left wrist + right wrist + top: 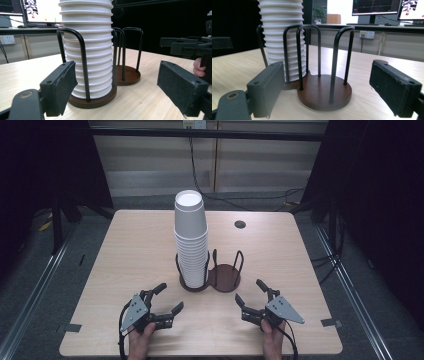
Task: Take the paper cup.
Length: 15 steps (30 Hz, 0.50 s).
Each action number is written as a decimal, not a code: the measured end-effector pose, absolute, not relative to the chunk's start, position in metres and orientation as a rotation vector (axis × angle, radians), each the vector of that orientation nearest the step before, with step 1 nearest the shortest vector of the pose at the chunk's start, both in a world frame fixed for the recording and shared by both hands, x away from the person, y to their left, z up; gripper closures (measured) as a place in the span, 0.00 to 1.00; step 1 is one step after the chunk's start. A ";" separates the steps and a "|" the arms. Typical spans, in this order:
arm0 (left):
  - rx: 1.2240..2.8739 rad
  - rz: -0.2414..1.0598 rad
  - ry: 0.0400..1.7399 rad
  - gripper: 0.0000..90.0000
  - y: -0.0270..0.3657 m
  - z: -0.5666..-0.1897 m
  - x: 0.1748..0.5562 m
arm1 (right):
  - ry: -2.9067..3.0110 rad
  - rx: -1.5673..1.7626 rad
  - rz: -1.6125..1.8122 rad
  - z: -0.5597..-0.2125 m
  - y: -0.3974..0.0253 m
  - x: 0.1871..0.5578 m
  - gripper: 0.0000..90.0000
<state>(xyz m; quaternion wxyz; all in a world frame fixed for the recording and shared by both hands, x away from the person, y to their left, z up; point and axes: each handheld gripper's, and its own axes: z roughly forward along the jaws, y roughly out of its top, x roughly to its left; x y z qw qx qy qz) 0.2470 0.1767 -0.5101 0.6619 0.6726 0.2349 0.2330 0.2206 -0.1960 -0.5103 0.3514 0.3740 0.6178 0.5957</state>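
Left claw (166, 299): held low over the near left part of the light wooden worktop (125, 250), its two black jaws spread wide with nothing between them. It is angled inward and forward, toward the holder.
Left hand (141, 340): comes in from the bottom edge, wrapped around the grip from behind, the grey three-cornered plate on top tilted up to the left.
Right claw (249, 292): mirrors the left over the near right part of the worktop, jaws wide apart and empty, angled inward toward the holder.
Right hand (272, 337): enters from the bottom edge and grips from behind, the grey plate pointing out to the right.
Tall stack of white ribbed paper cups (190, 237): stands upright in the left ring of the holder, near the middle of the worktop, rising well above the wire loops. In the left gripper view the stack (87, 47) sits straight ahead between the spread jaws, apart from both pads.
Dark brown two-ring wooden cup holder with black wire loops (226, 276): its right ring is bare. In the right gripper view that bare ring (322, 92) lies between the open jaws, untouched, with the cups behind it to the left.
Spacing: both claws sit near the holder, neither touching it, and well apart from each other.
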 end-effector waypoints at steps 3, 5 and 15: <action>1.522 0.528 0.531 0.17 0.177 -0.510 0.247 | 1.572 0.987 1.564 -0.511 -0.198 0.220 0.14; 1.523 0.528 0.531 0.17 0.177 -0.510 0.247 | 1.570 0.996 1.592 -0.511 -0.201 0.219 0.14; 1.522 0.528 0.530 0.17 0.177 -0.510 0.247 | 1.630 1.005 1.532 -0.509 -0.192 0.220 0.14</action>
